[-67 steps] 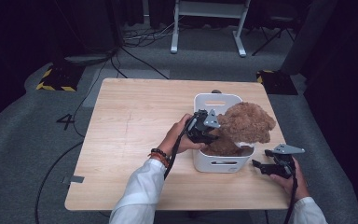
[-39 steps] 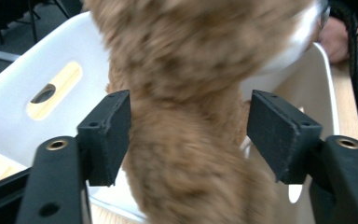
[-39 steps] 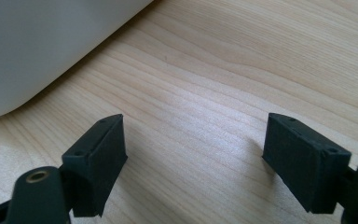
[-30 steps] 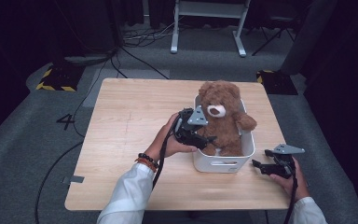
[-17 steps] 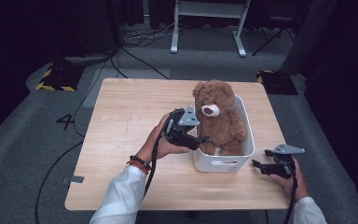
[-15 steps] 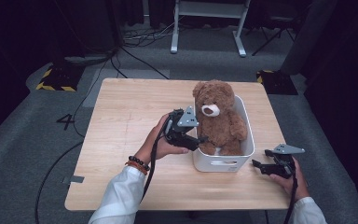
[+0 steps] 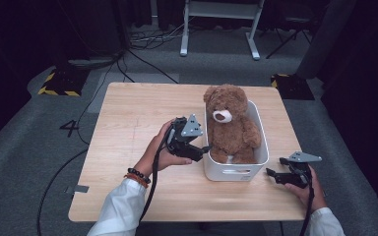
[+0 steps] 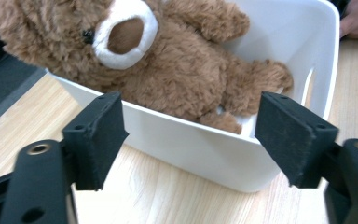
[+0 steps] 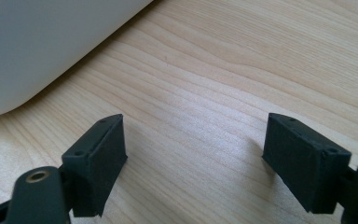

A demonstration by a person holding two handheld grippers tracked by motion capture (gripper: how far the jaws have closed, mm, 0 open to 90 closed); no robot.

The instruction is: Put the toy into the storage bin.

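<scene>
Bearing everything here, the wooden table [image 7: 128, 128] carries a white bin [image 7: 263, 152] in which a brown teddy bear [image 7: 231, 123] now sits upright facing the person, where 2.2 s ago it lay slumped face-down across the rim. Just beside the bin's near-left wall, the left gripper [image 7: 203, 150] has let go of the bear and backed off, its jaws spread wide and empty with the bear just ahead of them over the wall, which suggests the seating of the toy is done. Smaller in the high view, the right gripper [image 7: 271, 175] rests on the table with the bin's near-right corner just ahead of it, jaws likewise spread around nothing, unmoved throughout.
</scene>
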